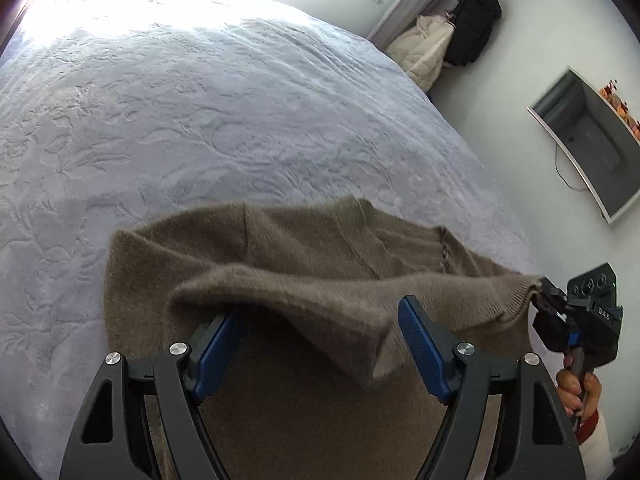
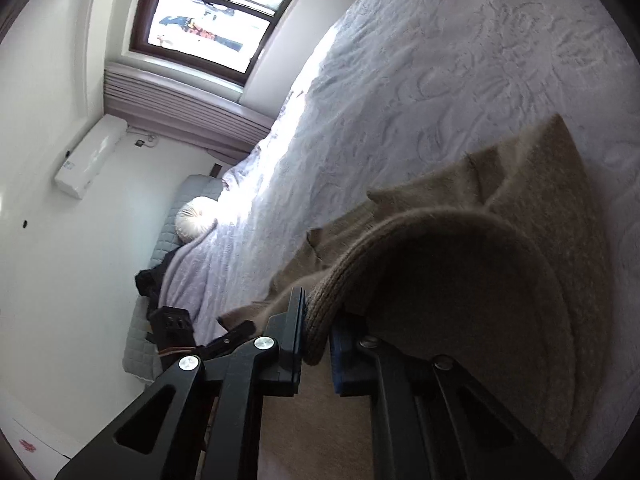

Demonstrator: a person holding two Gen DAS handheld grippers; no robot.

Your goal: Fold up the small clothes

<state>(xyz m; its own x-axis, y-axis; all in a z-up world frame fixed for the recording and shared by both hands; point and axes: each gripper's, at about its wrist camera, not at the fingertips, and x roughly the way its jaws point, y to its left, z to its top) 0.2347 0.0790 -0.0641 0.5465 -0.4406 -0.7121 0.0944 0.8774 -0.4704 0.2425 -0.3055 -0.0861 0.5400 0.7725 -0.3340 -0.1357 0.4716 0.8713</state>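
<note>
1. A bedroom: a bed (image 1: 200, 112) under a pale embossed cover, with a window (image 2: 208, 16) at its far end.
2. The left claw (image 1: 320, 344) stands wide open; a fold of the brown sweater (image 1: 312, 256) sags between its blue pads (image 1: 420, 344) without being pinched.
3. The right claw (image 2: 316, 344), nearly closed, pinches the sweater's ribbed hem (image 2: 320, 320).
4. The sweater lies on the bed's near edge.
5. Risk: with only one corner gripped, the raised fold could slump crooked or slide off the edge.
</note>
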